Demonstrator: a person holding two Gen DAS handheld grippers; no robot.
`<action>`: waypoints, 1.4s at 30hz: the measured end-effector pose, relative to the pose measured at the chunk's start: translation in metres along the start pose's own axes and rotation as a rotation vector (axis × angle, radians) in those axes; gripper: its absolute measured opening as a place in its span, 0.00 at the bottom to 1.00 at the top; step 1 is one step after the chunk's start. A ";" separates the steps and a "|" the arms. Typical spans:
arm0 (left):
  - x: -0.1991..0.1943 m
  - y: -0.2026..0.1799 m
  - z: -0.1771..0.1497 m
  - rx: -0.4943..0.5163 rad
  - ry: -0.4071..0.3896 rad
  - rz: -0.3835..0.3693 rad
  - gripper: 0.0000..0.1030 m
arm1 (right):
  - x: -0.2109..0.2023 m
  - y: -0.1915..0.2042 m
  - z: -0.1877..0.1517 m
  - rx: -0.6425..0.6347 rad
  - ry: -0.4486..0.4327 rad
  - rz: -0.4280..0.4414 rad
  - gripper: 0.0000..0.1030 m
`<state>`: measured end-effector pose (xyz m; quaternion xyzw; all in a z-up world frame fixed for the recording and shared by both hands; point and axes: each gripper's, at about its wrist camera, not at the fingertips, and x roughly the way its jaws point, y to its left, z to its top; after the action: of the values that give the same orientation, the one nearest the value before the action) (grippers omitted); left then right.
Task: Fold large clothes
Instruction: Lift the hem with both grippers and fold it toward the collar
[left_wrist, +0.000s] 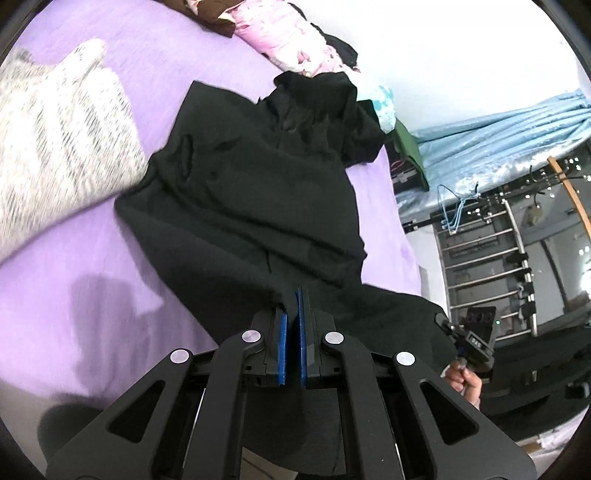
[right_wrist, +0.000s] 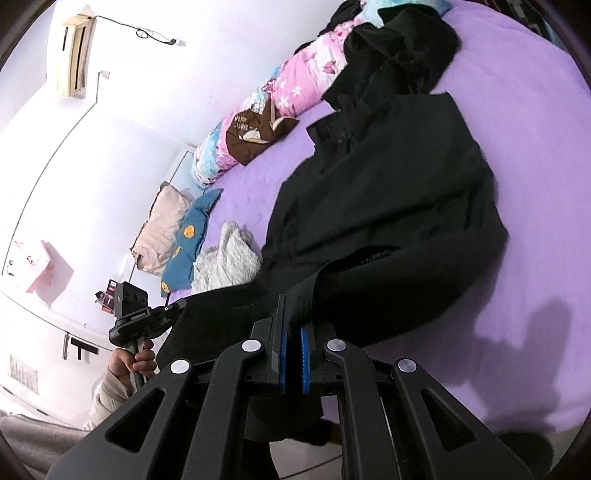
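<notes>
On the purple bed sheet the black garment lies spread out, its far end bunched against the floral quilt and its near hem lifted off the edge of the bed. Left gripper: jaws nearly closed, black cloth pinched between the blue pads. Right gripper: same, jaws narrow with a fold of hem clamped between them. Hem hangs between the two grips, a bit slack.

Risks, as judgement: each grip looks thin, near the cloth edge, so a hard pull could slip the fabric out of a pad. The far end is crumpled on the quilt, so a fold from here may trap wrinkles or drag the quilt along. The striped grey knit touches the garment's side and may get caught in the fold. Uneven lift between the hands would skew the fold line. Slack hanging over the bed edge could catch there.
</notes>
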<state>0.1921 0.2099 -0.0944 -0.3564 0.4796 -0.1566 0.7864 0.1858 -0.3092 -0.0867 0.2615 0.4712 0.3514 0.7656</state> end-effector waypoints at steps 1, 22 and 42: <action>0.001 -0.001 0.006 0.002 -0.003 0.000 0.03 | 0.002 0.001 0.008 -0.004 -0.002 0.004 0.05; 0.066 0.017 0.166 -0.008 -0.081 0.086 0.04 | 0.063 -0.030 0.163 0.011 -0.059 -0.029 0.05; 0.170 0.095 0.276 -0.074 -0.060 0.232 0.04 | 0.178 -0.112 0.282 0.101 -0.004 -0.191 0.05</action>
<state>0.5052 0.2892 -0.1922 -0.3319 0.4995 -0.0359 0.7994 0.5286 -0.2579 -0.1461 0.2542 0.5097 0.2520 0.7824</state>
